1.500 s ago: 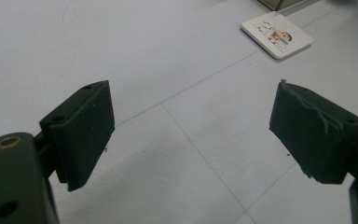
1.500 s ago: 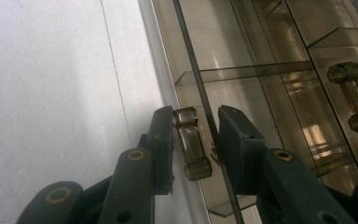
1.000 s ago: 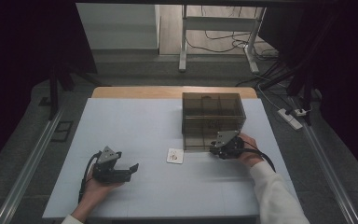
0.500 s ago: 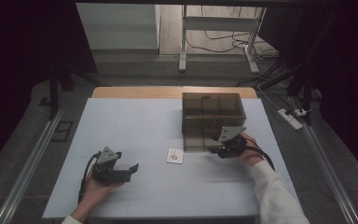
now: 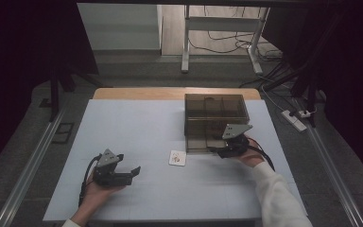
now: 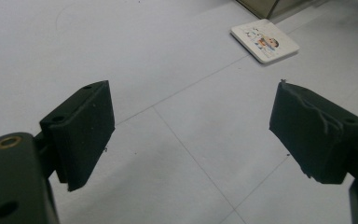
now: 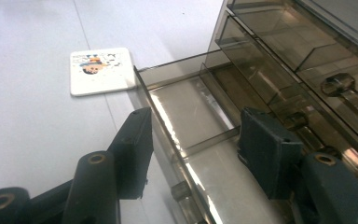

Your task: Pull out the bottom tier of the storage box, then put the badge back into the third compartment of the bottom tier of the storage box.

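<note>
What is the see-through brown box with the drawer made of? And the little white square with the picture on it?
The drawer box looks like smoky, glossy plastic: you can see its dividers through the walls, and its pulled-out drawer shines in the light. The white square tile has rounded corners, a thick edge and a printed cartoon; it could be ceramic or coated board, which the pictures leave open.

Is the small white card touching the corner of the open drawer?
Cannot tell. In the right gripper view the card meets the drawer corner with no visible gap, but overlap may hide one. The high view is too coarse.
</note>
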`<action>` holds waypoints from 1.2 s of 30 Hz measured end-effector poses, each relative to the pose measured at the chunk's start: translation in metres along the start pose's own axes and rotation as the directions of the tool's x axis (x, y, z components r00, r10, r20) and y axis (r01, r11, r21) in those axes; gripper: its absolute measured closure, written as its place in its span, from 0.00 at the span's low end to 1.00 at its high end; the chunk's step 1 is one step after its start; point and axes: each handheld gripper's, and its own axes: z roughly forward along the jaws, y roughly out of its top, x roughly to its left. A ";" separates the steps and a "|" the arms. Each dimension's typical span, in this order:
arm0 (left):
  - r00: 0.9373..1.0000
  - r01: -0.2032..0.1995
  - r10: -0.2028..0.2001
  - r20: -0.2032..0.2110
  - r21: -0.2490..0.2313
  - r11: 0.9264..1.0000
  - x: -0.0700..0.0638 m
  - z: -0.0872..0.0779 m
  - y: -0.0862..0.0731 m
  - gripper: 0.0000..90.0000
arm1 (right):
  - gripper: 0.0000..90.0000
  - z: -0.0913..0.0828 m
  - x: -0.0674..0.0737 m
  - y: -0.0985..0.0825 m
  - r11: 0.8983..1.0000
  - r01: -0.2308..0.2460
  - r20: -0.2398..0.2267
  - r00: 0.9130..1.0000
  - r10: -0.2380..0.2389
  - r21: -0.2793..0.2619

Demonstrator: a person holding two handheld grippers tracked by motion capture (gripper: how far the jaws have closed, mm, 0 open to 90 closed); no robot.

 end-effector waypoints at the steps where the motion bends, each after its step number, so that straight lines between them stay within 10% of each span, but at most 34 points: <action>1: 1.000 0.000 0.000 -0.001 0.000 1.000 0.000 0.000 0.000 0.16 | 0.48 0.000 0.000 0.000 1.000 -0.005 -0.003 1.000 0.005 -0.007; 12: 1.000 -0.001 0.001 -0.019 0.010 1.000 -0.002 0.001 0.000 0.16 | 0.43 -0.004 0.005 0.011 0.993 -0.074 -0.029 0.997 0.072 -0.094; 36: 1.000 -0.014 0.015 -0.022 0.020 1.000 -0.004 0.004 0.000 0.16 | 0.41 0.006 0.022 0.027 0.993 -0.065 -0.054 0.997 0.059 -0.104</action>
